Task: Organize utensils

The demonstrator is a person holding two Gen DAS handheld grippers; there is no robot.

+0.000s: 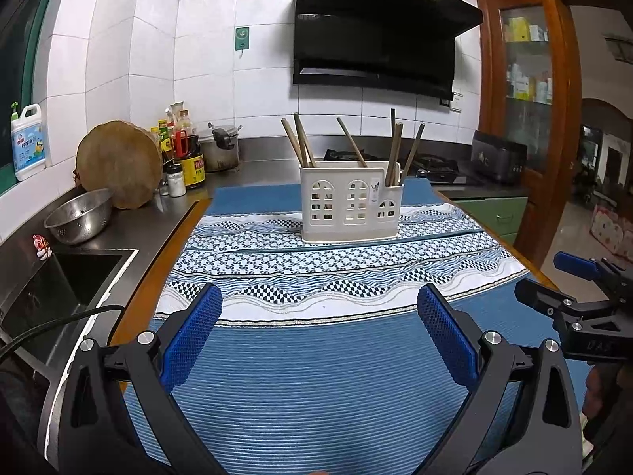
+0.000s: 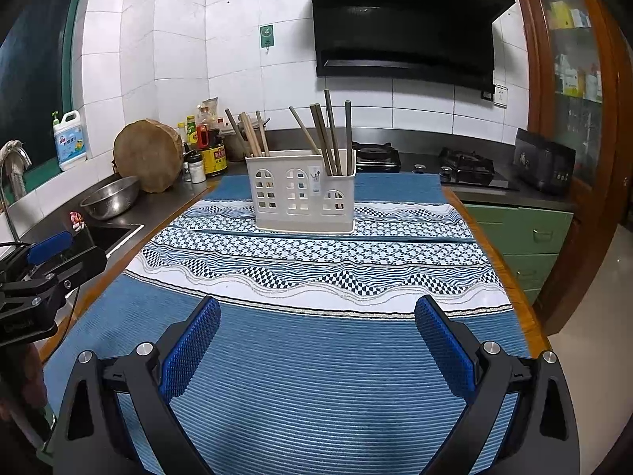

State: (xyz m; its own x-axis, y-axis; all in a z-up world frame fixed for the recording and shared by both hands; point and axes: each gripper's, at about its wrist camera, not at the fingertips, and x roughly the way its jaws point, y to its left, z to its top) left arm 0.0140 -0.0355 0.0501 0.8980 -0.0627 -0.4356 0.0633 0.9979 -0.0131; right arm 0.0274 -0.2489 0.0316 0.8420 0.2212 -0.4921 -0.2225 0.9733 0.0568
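Desk [image 1: 158,261] draped in a ribbed blue cloth [image 1: 316,376] with wave-and-check bands. Near its far end stands a cream plastic utensil holder [image 1: 348,204], window-shaped cut-outs, holding wooden chopsticks [image 1: 304,142]. Left gripper [image 1: 318,316] and right gripper [image 2: 316,326]: blue textured fingers [image 2: 190,352] spread wide, empty, above the cloth.

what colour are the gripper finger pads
Blue pads, textured; clearest in the right wrist view.
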